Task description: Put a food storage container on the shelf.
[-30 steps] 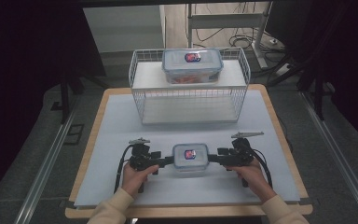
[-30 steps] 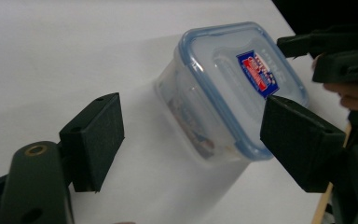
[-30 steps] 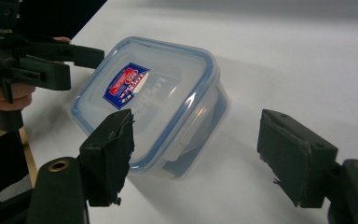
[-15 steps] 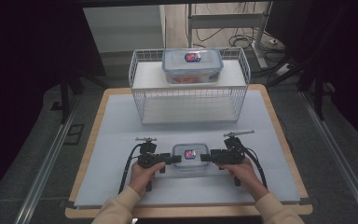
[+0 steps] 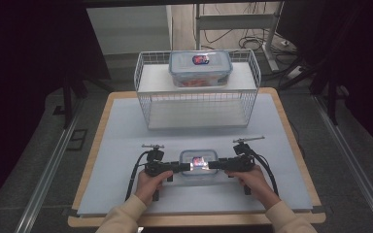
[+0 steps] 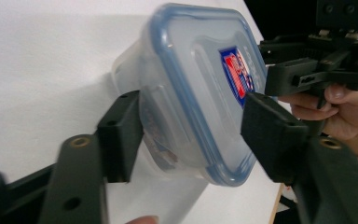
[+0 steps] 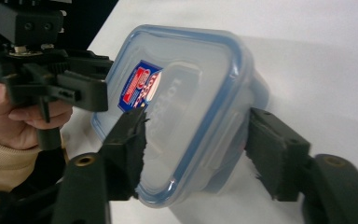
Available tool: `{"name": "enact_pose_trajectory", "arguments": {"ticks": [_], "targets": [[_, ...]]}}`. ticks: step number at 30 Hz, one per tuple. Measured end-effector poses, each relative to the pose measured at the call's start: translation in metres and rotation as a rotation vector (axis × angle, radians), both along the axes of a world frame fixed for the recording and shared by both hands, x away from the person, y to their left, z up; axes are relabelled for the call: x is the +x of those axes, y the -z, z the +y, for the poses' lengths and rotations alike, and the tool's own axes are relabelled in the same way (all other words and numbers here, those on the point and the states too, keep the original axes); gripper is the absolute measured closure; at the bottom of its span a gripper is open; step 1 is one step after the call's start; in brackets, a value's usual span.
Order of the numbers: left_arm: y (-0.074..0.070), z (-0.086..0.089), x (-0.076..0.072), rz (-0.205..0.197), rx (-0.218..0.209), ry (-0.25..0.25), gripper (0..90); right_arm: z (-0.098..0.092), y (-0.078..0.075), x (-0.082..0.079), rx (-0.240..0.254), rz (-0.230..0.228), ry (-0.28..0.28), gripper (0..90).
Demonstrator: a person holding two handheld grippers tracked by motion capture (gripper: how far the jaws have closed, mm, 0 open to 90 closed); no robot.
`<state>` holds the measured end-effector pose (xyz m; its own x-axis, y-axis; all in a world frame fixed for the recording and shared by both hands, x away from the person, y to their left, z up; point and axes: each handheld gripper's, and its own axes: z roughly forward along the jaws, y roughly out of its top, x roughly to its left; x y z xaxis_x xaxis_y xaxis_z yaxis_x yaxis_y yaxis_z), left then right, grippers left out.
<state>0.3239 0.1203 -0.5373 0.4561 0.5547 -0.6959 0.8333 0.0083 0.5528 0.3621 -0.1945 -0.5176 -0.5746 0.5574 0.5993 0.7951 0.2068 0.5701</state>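
I have the small lidded plastic food container (image 5: pixel 198 164) between my two hands near the front of the table (image 5: pixel 126 126), its long axis running left to right, so each end faces one of my tongs. My left tongs (image 5: pixel 182 167) straddle its left end, and my right tongs (image 5: pixel 214 165) straddle its right end. Both have just been closing, with the container's ends between the jaws. In the left gripper view the pads look to be touching top and bottom; in the right gripper view a thin gap may remain, so I judge the hold barely made. Its contents I cannot make out through the lid. Farther back, a second, larger container (image 5: pixel 200 67) sits on the wire basket shelf (image 5: pixel 196 99), holding something reddish.
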Motion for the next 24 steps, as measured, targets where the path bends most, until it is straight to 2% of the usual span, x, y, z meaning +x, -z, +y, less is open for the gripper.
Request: {"name": "enact_pose_trajectory", "arguments": {"ticks": [9, 13, 24], "targets": [[-0.005, -0.001, -0.011, -0.063, 0.026, 0.002, 46.8, -0.008, -0.004, -0.010, 0.025, -0.015, -0.008, 50.0], [-0.005, -0.002, -0.015, -0.083, 0.035, -0.001, 47.5, -0.009, -0.004, -0.012, 0.031, -0.026, -0.009, 51.2], [-0.008, -0.003, -0.021, -0.108, 0.054, -0.011, 48.3, -0.009, -0.005, -0.016, 0.040, -0.045, -0.002, 52.8]]}}
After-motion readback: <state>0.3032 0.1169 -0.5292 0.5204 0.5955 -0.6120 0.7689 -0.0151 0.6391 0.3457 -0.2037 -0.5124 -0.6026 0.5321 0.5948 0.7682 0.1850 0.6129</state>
